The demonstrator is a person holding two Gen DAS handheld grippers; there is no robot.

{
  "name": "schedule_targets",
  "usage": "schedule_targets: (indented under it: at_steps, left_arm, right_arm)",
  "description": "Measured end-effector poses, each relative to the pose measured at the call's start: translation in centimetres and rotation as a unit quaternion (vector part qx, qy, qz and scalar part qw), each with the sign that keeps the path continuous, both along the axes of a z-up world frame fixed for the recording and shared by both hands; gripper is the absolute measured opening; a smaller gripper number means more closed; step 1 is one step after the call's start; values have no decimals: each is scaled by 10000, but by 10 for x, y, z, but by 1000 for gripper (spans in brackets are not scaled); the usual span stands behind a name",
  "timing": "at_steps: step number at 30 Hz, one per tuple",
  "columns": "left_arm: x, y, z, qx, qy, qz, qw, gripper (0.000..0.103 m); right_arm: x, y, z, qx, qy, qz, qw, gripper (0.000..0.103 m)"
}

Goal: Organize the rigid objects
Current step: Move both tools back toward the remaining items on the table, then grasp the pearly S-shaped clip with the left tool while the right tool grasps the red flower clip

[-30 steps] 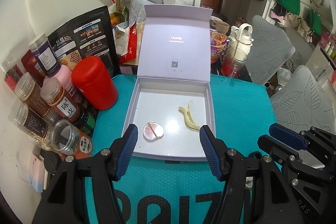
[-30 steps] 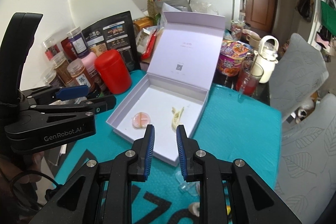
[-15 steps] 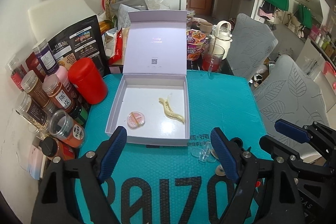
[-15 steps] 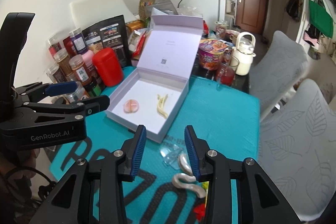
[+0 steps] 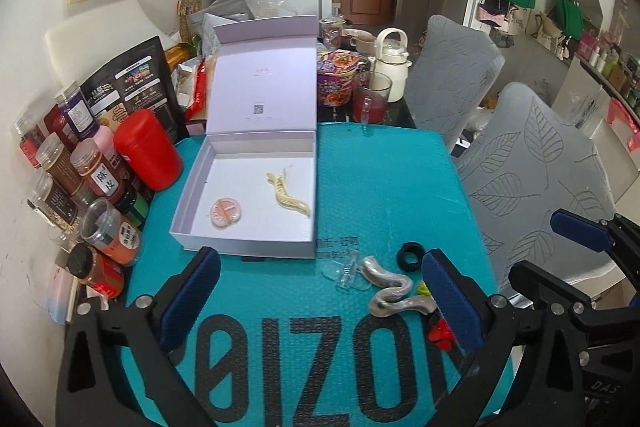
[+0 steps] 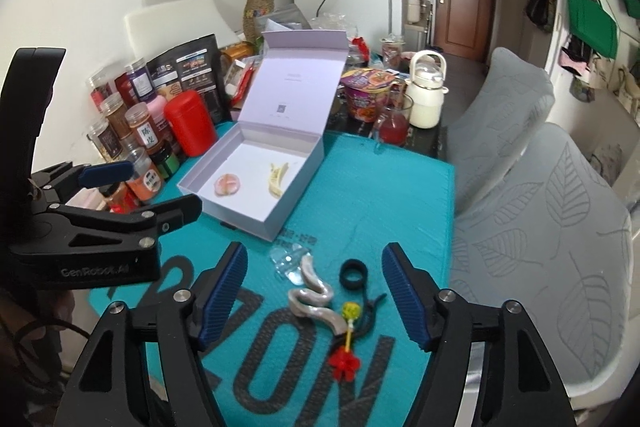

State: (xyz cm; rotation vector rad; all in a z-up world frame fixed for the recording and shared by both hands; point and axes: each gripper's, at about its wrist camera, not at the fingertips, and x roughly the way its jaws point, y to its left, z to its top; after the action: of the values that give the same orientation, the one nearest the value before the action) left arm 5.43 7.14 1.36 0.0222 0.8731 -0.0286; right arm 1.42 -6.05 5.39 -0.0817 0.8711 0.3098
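Both jaws opening, empty — clips outside box [image 5: 248,195].

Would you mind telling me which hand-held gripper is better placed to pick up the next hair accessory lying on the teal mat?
Probably the right hand-held gripper. Its opening jaws frame the pearly wavy clip and black ring, with nothing held. The left hand-held gripper, also opening and empty, has them beside its right finger.

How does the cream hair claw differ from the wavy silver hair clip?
The cream hair claw lies inside the open white box; the wavy silver hair clip lies outside it on the teal mat. The claw is pale yellow and toothed, the clip grey-silver and S-curved. Both lie flat, ungripped.
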Motion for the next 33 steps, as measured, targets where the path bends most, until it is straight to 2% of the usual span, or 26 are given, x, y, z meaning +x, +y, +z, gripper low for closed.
schedule_targets:
  at_steps: [8,14,19,25,33]
  left_arm:
    - [-11,-31,-12,-11,110,49,9999,103]
    - [-21,-48,-27,-308,240,143,9991,103]
    - [-26,-62,-37,-289,209,263,9990,103]
    - [-20,-71,-57,-426,363,298,9980,103]
    - [-4,-74,-89,-327,608,179,9975,103]
  right_arm:
    - [-9,-36,-10,66,196,-6,9998,71]
    - [-14,-57,-20,81,356,105,9993,71]
    - [-18,-69,-30,56,466,239,9986,71]
    - [-18,-81,-48,30,592,257,9979,71]
    - [-10,-89,-81,158,824,67,9965,71]
